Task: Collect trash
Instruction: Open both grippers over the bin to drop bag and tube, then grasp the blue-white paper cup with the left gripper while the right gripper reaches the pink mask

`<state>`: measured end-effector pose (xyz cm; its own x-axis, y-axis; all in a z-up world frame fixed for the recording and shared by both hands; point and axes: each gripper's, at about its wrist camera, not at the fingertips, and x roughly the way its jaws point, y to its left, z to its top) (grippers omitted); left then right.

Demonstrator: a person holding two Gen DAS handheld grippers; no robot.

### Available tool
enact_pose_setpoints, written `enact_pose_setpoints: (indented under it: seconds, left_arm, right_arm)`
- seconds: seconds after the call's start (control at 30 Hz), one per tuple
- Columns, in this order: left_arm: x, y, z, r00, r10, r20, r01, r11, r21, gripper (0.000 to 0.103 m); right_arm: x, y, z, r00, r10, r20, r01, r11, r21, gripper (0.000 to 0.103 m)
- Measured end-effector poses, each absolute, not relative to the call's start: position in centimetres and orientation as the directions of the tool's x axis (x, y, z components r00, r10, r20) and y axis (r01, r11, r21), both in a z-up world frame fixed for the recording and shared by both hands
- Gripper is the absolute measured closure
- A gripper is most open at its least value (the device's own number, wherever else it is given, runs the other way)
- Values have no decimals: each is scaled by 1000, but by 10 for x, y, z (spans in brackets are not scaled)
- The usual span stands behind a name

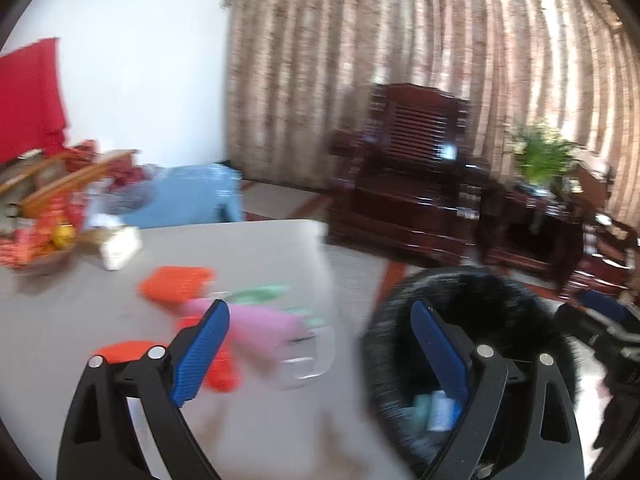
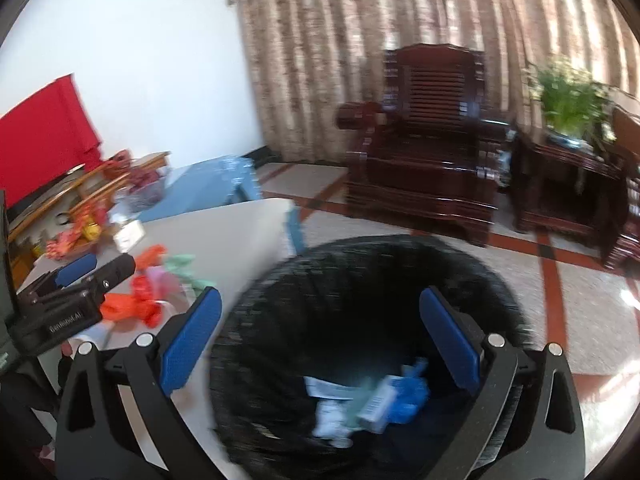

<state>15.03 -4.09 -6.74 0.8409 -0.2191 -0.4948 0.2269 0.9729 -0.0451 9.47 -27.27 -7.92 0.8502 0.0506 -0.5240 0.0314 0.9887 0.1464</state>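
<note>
The right gripper (image 2: 320,336) hangs empty over the black bin (image 2: 360,280), jaws wide apart; the left gripper (image 1: 320,344), equally spread, faces the wrappers (image 1: 240,320) near the table's (image 1: 260,248) right edge. Blurred, but probably between pickups: next, close on a wrapper.

Left wrist view aimed over table (image 1: 260,248) edge; right wrist view held above bin (image 2: 360,280); armchair (image 1: 412,168) shared far.
</note>
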Motion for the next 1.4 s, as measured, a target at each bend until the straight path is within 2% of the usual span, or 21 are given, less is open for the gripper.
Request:
enact_pose_setpoints:
  seconds: [0.27, 0.47, 0.77, 1.2, 1.3, 1.4]
  left_arm:
    - [135, 58, -84, 854, -3, -520, 7, 1000, 5, 13]
    - [129, 101, -113, 814, 80, -576, -97, 995, 1, 13]
    - [139, 115, -155, 758, 88, -647, -127, 992, -13, 13]
    - [164, 113, -186, 678, 63, -733, -130, 991, -35, 14]
    - [167, 116, -189, 661, 46, -749, -135, 989, -58, 30]
    - [166, 118, -187, 673, 41, -738, -138, 988, -72, 34]
  right_arm:
    - [114, -183, -77, 839, 211, -502, -165, 977, 135, 6]
    - [122, -136, -85, 817, 272, -509, -248, 962, 116, 6]
    - [128, -110, -110, 778, 286, -559, -276, 955, 105, 6]
    - [141, -99, -129, 751, 280, -598, -282, 955, 94, 6]
    - [142, -97, -132, 747, 281, -603, -285, 954, 92, 6]
    - [142, -94, -132, 746, 281, -604, -292, 953, 82, 6]
